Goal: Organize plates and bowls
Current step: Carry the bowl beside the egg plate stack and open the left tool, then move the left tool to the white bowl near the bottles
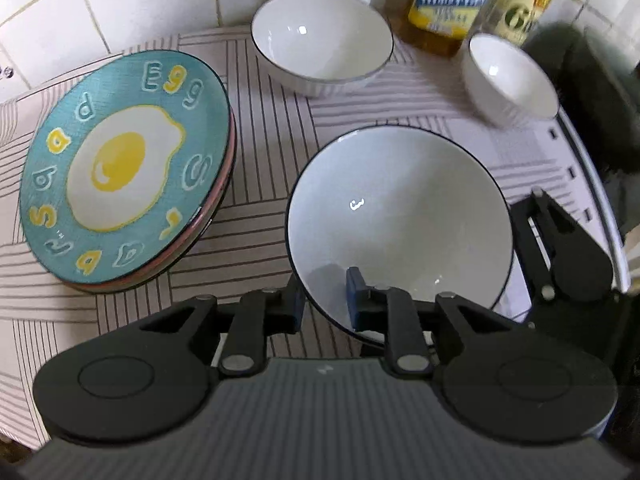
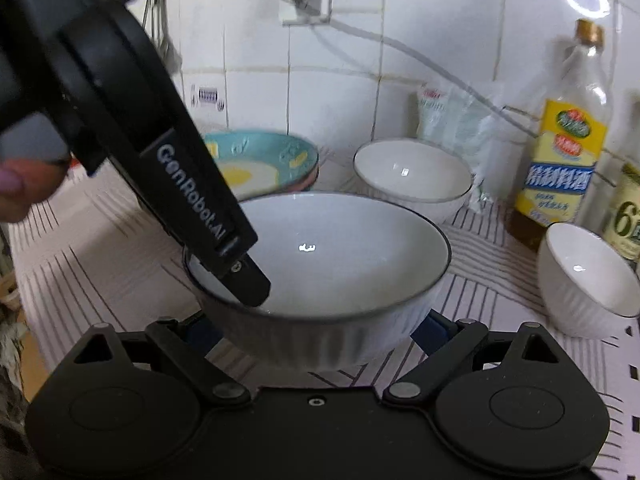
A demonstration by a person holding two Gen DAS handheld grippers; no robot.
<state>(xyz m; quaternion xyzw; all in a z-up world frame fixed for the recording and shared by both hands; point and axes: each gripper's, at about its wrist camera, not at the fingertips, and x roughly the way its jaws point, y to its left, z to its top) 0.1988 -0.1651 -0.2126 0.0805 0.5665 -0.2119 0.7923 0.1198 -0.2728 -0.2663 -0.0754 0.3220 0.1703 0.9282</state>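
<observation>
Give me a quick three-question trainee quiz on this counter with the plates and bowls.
1. True or false: the egg plate tops a stack of plates.
2. How many white bowls stand on the striped cloth?
3. The left gripper has: A) one finger inside the large bowl and one outside, B) both fingers on a bottle, C) both fingers under the stack.
Key: 1 true; 2 three; 3 A.
</observation>
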